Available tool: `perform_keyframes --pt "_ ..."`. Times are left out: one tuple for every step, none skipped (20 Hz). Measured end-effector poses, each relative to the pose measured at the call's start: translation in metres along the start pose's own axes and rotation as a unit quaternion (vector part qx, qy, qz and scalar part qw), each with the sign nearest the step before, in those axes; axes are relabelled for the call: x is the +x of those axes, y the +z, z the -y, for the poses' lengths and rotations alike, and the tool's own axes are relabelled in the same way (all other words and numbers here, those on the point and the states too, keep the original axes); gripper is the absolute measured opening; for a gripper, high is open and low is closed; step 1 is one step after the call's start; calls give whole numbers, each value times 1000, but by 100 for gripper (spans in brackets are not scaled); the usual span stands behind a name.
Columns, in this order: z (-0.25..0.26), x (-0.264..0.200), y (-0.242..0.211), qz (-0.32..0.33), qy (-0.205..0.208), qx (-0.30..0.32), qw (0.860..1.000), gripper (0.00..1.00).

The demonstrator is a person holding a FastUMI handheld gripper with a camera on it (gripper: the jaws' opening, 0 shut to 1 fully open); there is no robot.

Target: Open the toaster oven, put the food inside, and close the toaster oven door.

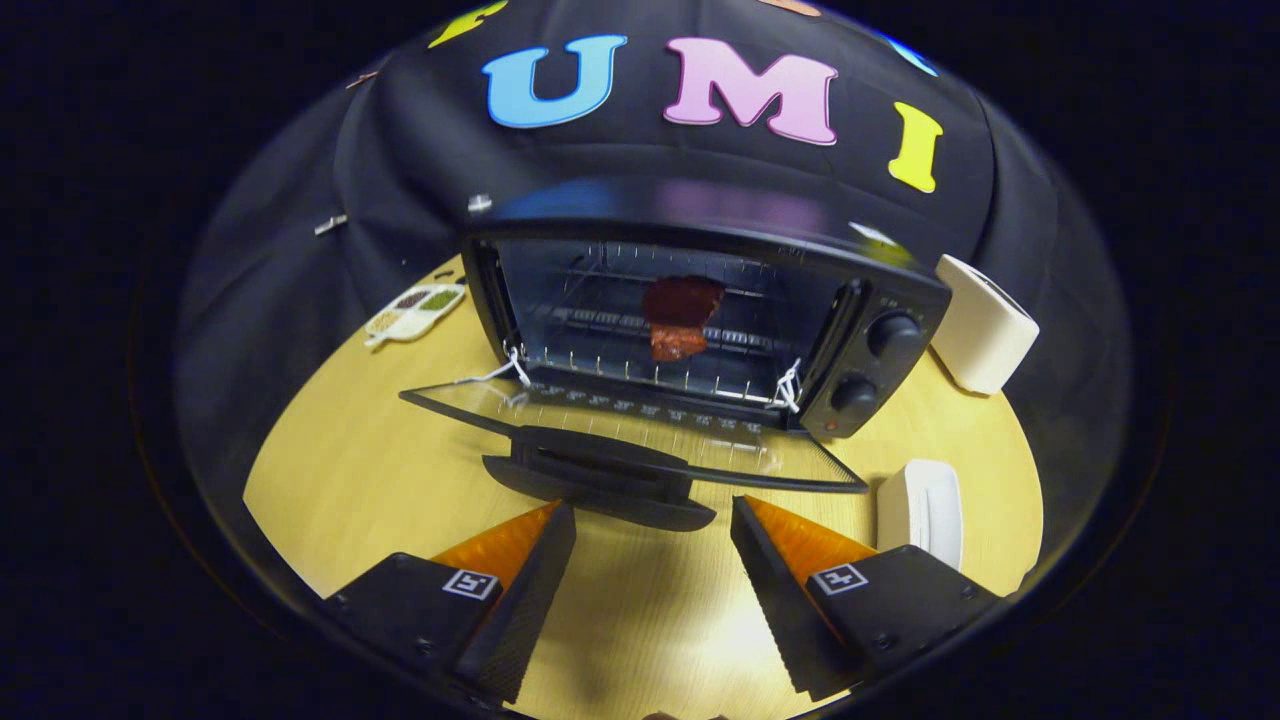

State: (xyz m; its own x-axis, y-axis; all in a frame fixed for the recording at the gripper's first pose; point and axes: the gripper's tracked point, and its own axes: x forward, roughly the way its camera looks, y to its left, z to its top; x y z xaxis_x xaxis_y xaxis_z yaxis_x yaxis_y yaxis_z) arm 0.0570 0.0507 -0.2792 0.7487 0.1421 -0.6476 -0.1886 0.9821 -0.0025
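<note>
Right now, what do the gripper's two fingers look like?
The gripper has two wedge-shaped fingers tapering forward to points, ribbed along their inner faces. Each sits on a boxy block with small screws and a square black-and-white marker on top. They stand apart, holding nothing.

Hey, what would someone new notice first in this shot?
The black toaster oven on the wooden table, its glass door dropped open toward the gripper. A reddish piece of food sits on the rack inside. The gripper's fingers are open, just short of the door handle.

table [330,450]: pale smooth wood | toaster oven [700,215]: glossy black casing | door [640,420]: clear glass | rack [600,330]: bare metal wire
</note>
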Motion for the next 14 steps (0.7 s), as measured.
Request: perform_keyframes --pt "-1 -1 14 10 2 8 1000 97" --pt "0 -1 29 21 1 12 1000 97" --pt "1 6 46 35 1 13 999 97" --pt "1 8 61 48 0 10 999 97" --pt "2 10 75 57 -2 7 998 97" --pt "3 13 87 65 -3 3 998 97" --pt "4 15 96 72 -4 0 997 97" --pt "4 12 106 79 -3 1 997 97" --pt "4 10 115 88 -2 2 996 97" --pt "6 4 124 100 -2 1 995 97" --pt "7 -4 131 113 -3 -1 994 97" --pt "10 -13 137 125 -3 -2 992 97" --pt "13 -22 142 137 -4 -2 991 97" --pt "18 -34 148 150 -8 -3 989 97"
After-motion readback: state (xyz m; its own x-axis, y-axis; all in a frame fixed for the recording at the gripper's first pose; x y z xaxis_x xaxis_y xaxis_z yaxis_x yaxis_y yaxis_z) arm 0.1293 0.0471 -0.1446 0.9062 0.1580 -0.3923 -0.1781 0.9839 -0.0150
